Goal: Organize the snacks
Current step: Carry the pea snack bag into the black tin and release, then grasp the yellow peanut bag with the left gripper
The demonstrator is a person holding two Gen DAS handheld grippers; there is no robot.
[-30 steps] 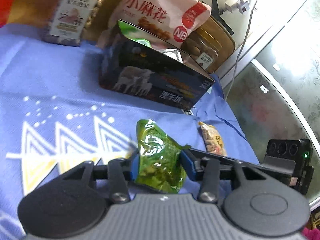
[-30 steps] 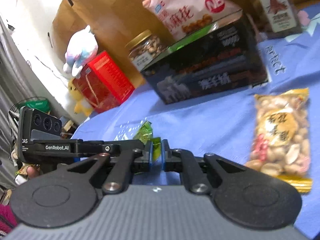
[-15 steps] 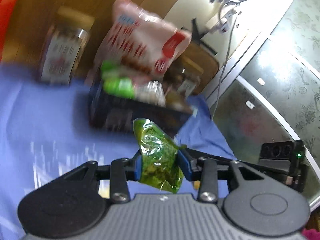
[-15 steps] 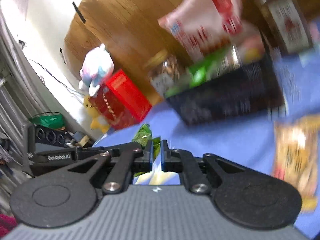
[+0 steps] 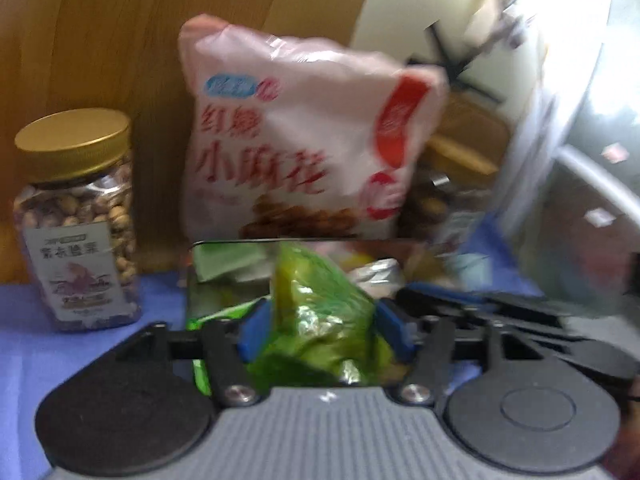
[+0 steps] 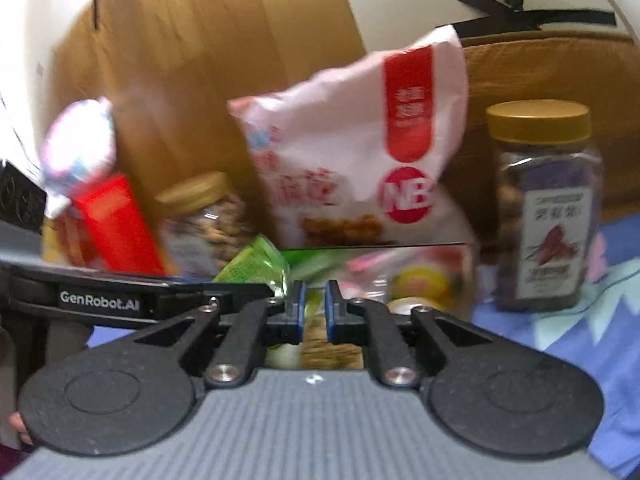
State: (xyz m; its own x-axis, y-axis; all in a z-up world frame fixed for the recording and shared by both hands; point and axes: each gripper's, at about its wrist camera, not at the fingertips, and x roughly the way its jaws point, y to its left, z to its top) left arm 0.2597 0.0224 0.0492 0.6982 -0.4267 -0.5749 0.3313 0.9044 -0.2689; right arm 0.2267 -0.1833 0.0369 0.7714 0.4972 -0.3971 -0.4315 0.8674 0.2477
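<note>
Your left gripper (image 5: 318,330) is opening around the green snack packet (image 5: 316,320) above the open box (image 5: 224,246), your right gripper (image 6: 313,304) is opening on nothing, so this packet looks nearly delivered, though other loose snacks may remain.

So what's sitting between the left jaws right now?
A green snack packet, seen in the left wrist view. The jaws are opening and the blue pads stand at its sides, above the open snack box.
</note>
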